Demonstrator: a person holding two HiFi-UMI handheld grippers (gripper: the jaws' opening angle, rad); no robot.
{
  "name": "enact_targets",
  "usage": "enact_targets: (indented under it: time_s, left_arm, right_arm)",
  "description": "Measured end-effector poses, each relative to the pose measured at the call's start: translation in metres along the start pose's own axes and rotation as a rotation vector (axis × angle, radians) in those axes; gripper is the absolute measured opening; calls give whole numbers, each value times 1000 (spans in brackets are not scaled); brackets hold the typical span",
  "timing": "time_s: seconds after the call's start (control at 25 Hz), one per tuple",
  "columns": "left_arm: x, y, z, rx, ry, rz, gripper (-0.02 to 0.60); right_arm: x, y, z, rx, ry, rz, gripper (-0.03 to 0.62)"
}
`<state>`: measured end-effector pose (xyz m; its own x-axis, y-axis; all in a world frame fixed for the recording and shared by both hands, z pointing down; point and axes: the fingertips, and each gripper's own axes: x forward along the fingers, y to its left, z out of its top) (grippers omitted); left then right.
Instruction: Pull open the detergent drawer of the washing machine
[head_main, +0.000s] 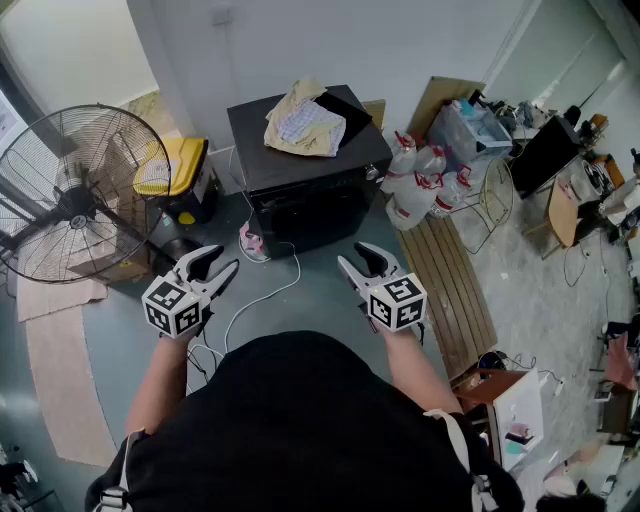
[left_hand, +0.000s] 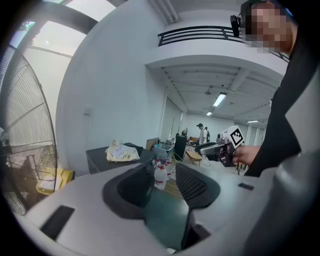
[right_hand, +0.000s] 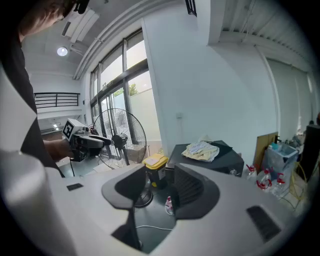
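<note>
Against the far wall, the washing machine (head_main: 262, 140) is faced from well apart; its detergent drawer cannot be made out.
Left gripper (head_main: 222, 260) and right gripper (head_main: 357, 256) are held forward, jaws apart and empty, seemingly readied for the approach. In the right gripper view a yellow box (right_hand: 156, 161) is framed between the jaws; in the left gripper view, spray bottles (left_hand: 160, 174).

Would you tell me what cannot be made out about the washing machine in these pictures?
Head view: washing machine front dark and foreshortened; no detergent drawer shows.
Head view: cloth hides part of its top.
Left gripper view: left hand-held gripper covers most of its front.
Right gripper view: right hand-held gripper does likewise.
</note>
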<state>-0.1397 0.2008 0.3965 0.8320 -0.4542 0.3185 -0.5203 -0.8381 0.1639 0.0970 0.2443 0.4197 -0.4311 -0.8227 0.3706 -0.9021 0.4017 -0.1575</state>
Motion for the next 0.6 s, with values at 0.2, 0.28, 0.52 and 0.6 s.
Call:
enact_targets:
  time_s: [0.2,0.28,0.52,0.6]
  left_arm:
    - [14,-3,3,6,16,10,192]
    - [16,2,-1,-5,31,19,192]
    - [31,19,3,-25,42,31,192]
    - [39,23,3,-24,46,19,192]
  right_arm:
    - [5,-25,4,40,-22,9,184]
    - [10,-29,6,52,-33,14,184]
    - [30,-42,6,77,-20,31,184]
    - [37,-45,4,82,-10,29,184]
